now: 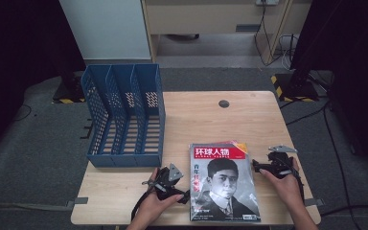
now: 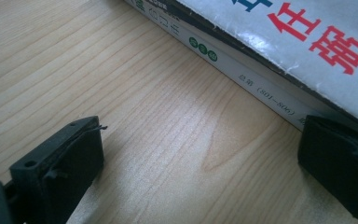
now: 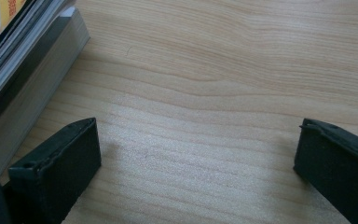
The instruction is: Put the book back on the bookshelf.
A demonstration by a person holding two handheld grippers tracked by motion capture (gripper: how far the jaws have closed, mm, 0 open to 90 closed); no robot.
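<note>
Beside the magazine stack: two claws sit low on the tabletop (image 1: 249,115), one at each long side of the pile.
Magazine stack (image 1: 224,184): lies flat at the near middle of the tabletop, cover up, with an orange-edged issue peeking out under its far end.
Long axis: runs from the person's edge away toward the far side, so both long sides face the hands.
Left claw (image 1: 182,194): just beside the stack's left side near its lower corner, jaws spread wide with bare wood between them; in the left gripper view (image 2: 200,158) one jaw tip sits right at the foot of the stack's spine (image 2: 261,91).
Right claw (image 1: 258,166): just beside the stack's right side, farther up the stack than the left one, jaws likewise spread and holding nothing; in the right gripper view (image 3: 198,161) the page edges (image 3: 23,107) lie off beyond one jaw, slightly apart.
Nearer hand: the left, by a small margin.
File rack (image 1: 124,117): blue, three slots, standing beyond the stack's far left corner, well apart.
Likely next move: closing in on the stack's edges from both sides to lift a magazine.
</note>
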